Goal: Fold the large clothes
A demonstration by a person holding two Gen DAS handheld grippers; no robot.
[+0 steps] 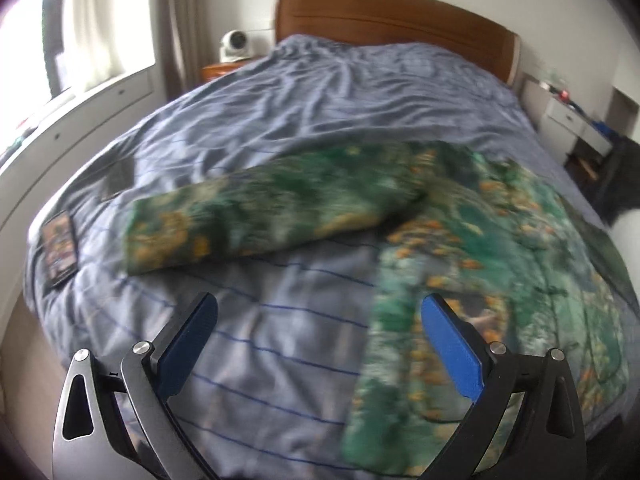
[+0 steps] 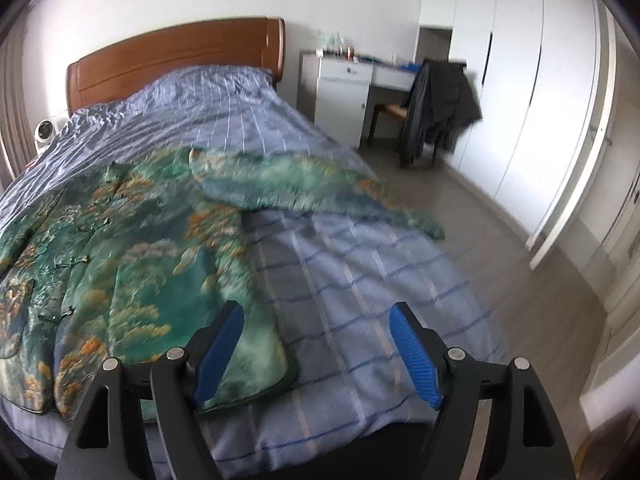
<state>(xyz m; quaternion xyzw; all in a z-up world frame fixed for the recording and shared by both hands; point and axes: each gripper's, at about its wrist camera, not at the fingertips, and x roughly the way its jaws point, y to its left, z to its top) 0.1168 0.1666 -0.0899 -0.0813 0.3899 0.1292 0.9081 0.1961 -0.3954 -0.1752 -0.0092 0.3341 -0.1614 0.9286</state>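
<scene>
Your left gripper (image 1: 319, 344): jaws wide apart, nothing between. Your right gripper (image 2: 316, 354): jaws apart too, empty. Green silky garment with orange flower print (image 1: 480, 248) lies flat on blue striped bed cover (image 1: 280, 120), near foot end. Both sleeves (image 1: 240, 216) spread outward, likely laid open so you can fold them inward. Folding seems not yet begun.

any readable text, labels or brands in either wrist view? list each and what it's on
No text reads in either view.
Dark card on the bedspread: printed, too blurred to read.
Items on the white desk: too small to read.
Patterned garment: picture print only, no lettering.
</scene>
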